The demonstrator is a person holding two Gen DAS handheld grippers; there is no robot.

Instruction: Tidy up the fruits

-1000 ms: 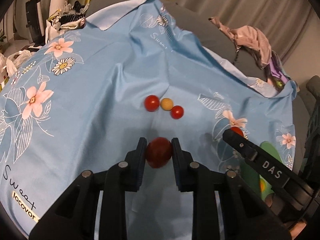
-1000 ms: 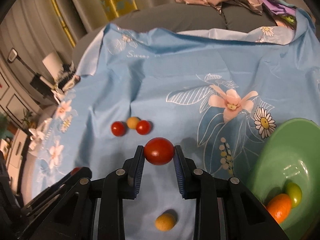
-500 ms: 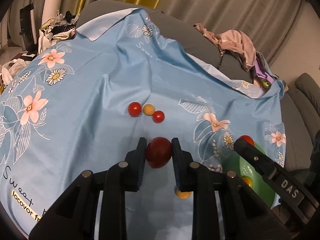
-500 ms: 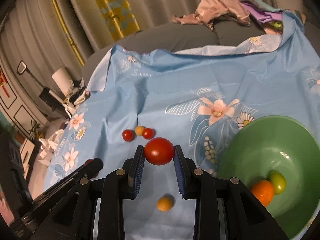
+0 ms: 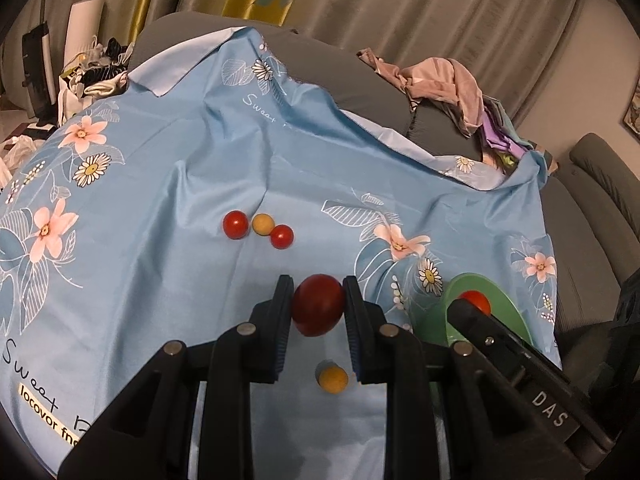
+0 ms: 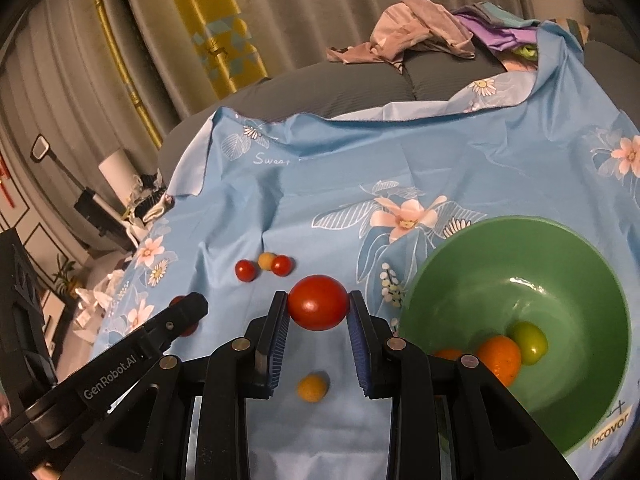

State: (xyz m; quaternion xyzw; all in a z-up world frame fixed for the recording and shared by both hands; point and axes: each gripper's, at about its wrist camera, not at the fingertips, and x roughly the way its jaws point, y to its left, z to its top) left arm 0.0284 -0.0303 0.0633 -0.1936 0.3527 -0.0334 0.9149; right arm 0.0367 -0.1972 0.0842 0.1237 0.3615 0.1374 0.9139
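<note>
Pinching one tomato each, both sets of tongs hang over a blue flowered cloth [image 5: 168, 184]. The left gripper [image 5: 318, 312] squeezes a dark red tomato [image 5: 318, 310] between its two pads, and the right gripper [image 6: 319, 308] squeezes a brighter red tomato [image 6: 318, 307] the same way. Both fruits sit at the fingertips, lifted clear of the cloth.

Below the right tongs, between the fingers, a small yellow fruit [image 6: 312, 387] lies on the cloth. Ahead and a little to their left, two small red tomatoes [image 6: 245, 270] and a yellow one sit bunched together. Just to their right stands a green bowl [image 6: 472, 248] holding an orange fruit [image 6: 500, 358] and a green fruit [image 6: 529, 342]. A pile of clothes [image 6: 416, 36] rests on the grey sofa far ahead.

Both tools tilt forward and downward, side by side, left one well apart from the bowl.
</note>
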